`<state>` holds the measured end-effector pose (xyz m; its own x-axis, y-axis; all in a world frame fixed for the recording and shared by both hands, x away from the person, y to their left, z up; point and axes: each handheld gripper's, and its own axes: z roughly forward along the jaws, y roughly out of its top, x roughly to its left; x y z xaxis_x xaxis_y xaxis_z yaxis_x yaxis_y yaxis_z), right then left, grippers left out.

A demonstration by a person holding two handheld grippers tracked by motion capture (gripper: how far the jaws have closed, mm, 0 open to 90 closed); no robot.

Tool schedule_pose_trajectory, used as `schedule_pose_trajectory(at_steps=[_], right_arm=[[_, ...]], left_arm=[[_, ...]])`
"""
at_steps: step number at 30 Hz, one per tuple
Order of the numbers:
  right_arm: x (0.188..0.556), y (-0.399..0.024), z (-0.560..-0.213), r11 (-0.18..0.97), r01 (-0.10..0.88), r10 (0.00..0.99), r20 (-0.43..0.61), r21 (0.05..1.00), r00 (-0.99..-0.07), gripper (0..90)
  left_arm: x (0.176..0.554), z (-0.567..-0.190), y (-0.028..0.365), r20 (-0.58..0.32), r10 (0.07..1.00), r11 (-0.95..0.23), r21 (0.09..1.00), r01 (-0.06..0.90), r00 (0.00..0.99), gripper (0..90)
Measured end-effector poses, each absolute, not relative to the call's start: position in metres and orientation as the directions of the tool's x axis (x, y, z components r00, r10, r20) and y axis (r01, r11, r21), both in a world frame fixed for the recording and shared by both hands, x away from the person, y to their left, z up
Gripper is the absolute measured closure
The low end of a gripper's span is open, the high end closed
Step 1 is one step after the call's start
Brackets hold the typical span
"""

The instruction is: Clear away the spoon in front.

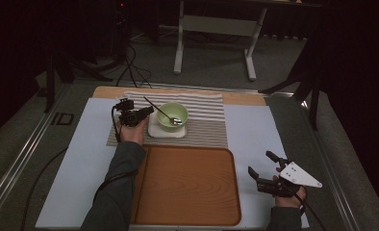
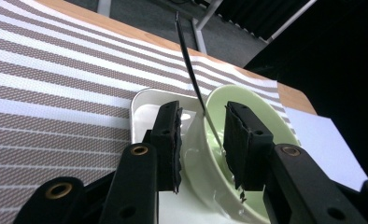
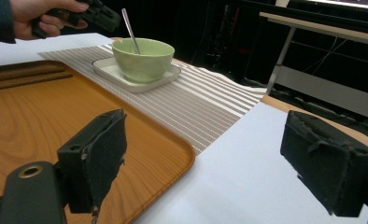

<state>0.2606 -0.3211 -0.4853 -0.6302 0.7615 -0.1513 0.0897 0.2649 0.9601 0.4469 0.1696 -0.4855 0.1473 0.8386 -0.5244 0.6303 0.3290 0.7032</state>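
Observation:
A pale green bowl (image 1: 173,115) stands on a small white square plate (image 1: 154,131) on the striped mat (image 1: 207,125). A metal spoon (image 1: 161,111) leans in it, handle up and to the left. My left gripper (image 1: 149,110) is at the bowl's left side. In the left gripper view its jaws (image 2: 203,126) straddle the bowl's rim (image 2: 261,116) and the spoon handle (image 2: 189,65), one jaw over the plate (image 2: 145,107), one inside the bowl, with gaps on both sides. My right gripper (image 1: 259,162) rests wide open on the white sheet, right of the tray, with nothing between its fingers (image 3: 205,154).
A large wooden tray (image 1: 187,185) lies in front of the mat, bare. The white sheet (image 1: 255,130) covers the table around it. A table frame (image 1: 216,29) stands on the floor beyond the far edge. The right gripper view shows the bowl (image 3: 142,58) and the other hand's gripper (image 3: 102,14) far off.

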Motion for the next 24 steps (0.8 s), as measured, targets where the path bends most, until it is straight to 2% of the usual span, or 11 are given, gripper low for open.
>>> schedule_pose_trajectory(at_steps=[12,19,24], right_arm=[[0.264,-0.32,-0.487,0.262,0.095,0.757,-0.144,0.96,-0.637,13.9],[0.265,-0.323,-0.486,0.251,0.095,0.765,-0.137,0.963,-0.629,13.9],[0.266,-0.323,-0.487,0.252,0.101,0.767,-0.135,0.962,-0.627,13.9]], left_arm=[[0.466,-0.497,0.158,-0.54,0.833,0.35,0.682,0.642,0.119,65.3],[0.471,-0.502,0.161,-0.576,0.811,0.402,0.671,0.623,0.098,70.0],[0.474,-0.499,0.162,-0.572,0.813,0.393,0.68,0.619,0.112,71.9]])
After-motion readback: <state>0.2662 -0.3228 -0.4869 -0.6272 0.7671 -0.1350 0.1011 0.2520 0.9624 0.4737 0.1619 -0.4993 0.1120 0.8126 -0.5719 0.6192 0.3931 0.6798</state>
